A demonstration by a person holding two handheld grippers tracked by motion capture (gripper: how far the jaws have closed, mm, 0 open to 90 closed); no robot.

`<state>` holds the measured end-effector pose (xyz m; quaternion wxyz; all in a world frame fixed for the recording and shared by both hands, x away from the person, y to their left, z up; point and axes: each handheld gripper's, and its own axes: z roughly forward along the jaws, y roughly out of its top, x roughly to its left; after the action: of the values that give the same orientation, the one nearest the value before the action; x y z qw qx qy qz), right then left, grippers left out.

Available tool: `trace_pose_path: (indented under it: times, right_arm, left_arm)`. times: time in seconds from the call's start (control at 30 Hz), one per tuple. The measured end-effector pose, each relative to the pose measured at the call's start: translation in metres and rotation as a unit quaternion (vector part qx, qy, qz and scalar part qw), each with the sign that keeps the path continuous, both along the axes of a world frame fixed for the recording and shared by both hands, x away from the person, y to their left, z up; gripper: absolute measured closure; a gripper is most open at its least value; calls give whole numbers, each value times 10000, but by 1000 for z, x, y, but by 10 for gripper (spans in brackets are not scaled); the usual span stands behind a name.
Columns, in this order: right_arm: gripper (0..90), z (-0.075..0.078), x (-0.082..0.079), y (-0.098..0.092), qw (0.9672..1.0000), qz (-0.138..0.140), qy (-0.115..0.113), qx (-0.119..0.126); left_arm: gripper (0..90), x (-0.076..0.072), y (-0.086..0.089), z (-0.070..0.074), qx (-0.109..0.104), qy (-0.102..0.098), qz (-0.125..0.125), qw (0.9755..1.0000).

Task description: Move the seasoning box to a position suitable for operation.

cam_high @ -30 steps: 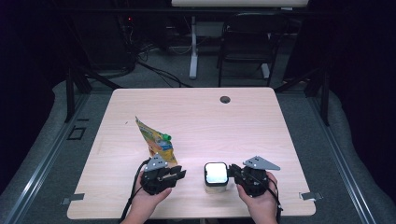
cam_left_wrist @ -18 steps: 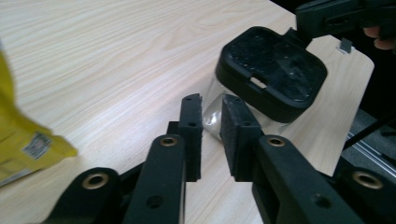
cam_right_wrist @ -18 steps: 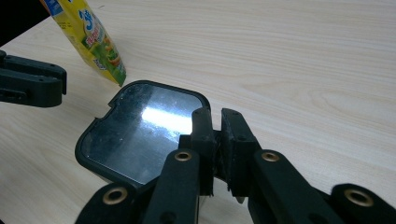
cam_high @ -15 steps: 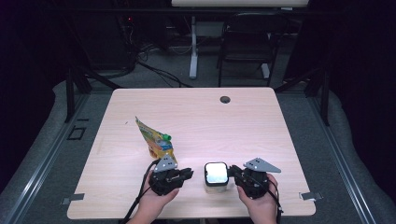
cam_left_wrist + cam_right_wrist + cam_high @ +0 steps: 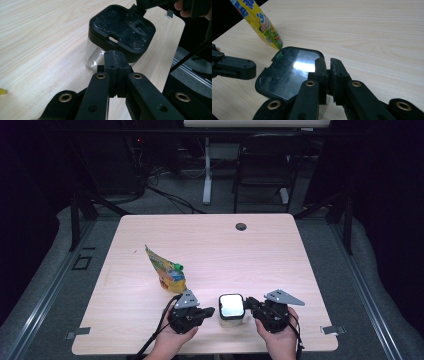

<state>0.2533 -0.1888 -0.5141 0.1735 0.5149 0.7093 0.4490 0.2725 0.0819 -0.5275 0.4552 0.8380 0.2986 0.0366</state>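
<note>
One yellow pouch (image 5: 166,271), its print unreadable, and one black-lidded clear container (image 5: 231,309) occupy the surface (image 5: 260,255). The left tool (image 5: 115,56) has just closed on nothing. The right tool (image 5: 327,65) pinches the container's lid edge.

Right gripper at the container lid

The right gripper (image 5: 327,65), jaws nearly together, sits over the edge of the glossy black lid (image 5: 287,75) at lower centre; a yellow pouch (image 5: 262,26) stands upper left, the left gripper (image 5: 234,68) at left on the wooden table (image 5: 367,30).

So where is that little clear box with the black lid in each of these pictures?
High view: box at the table's near edge, between the two claws.
Left gripper view: top centre, just past the shut jaws.
Right gripper view: lower left.
Shared landmark: the yellow pouch.
</note>
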Motion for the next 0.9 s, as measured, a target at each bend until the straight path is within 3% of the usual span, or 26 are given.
trace_pose_path:
  times: [0.33,0.67,0.8,0.9]
  right_arm:
    - [846,-1,0,1,10000,4,-19,9]
    - [847,-1,-1,2,10000,-54,-6,33]
    - [847,-1,-1,2,10000,-59,6,69]
    - [848,-1,-1,3,9999,-58,16,101]
  left_arm:
    - [900,-2,-11,-3,173,46,-195,9996]
    - [900,-1,-11,-1,188,69,-148,9997]
    - [900,1,-9,2,-16,102,-164,9998]
    - [900,1,-10,5,91,12,-145,9999]
